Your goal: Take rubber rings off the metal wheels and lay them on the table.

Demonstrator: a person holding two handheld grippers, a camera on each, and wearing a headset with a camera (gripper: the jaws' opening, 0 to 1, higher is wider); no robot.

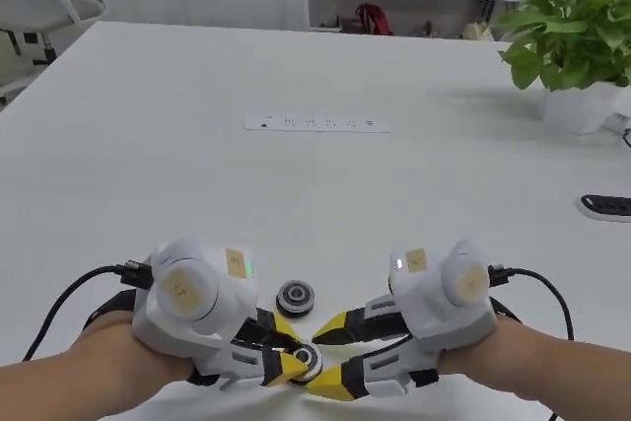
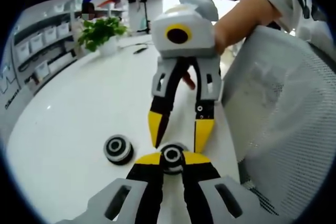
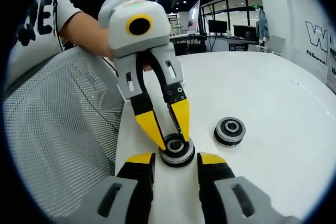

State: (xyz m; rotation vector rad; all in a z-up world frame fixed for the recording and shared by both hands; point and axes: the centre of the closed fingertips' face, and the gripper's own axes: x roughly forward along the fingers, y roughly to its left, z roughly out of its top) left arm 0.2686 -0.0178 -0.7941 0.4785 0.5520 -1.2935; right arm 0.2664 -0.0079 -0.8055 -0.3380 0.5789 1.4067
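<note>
Closest to the person, at the bench's [image 1: 315,194] near edge, the left hand-held gripper [image 2: 173,159] has its yellow-tipped jaws closed on a small wheel [image 3: 177,151]. It pinches the wheel across its width. The wheel lies flat with its axle hole facing up. It is a bright metal disc with a dark hub and a black rubber ring [image 3: 167,159] still seated round its rim. The right hand-held gripper [image 3: 176,159] faces it tip to tip, jaws wide apart and holding nothing. Its tips stand either side of the same wheel, and I cannot tell whether they touch it. The wheel therefore sits straight ahead of the right jaws, between them. Stripping the ring looks like that gripper's job, by catching the soft band while the left one steadies the metal. Just beyond, on the left gripper's side and apart from both, a second wheel [image 1: 295,297] lies flat with its ring also on. The bench is smooth, white and faintly glossy. Further out a pale socket strip [image 1: 315,124] sits flush in it. At the far right a leafy plant [image 1: 577,22] stands in a white pot [image 1: 580,105].
</note>
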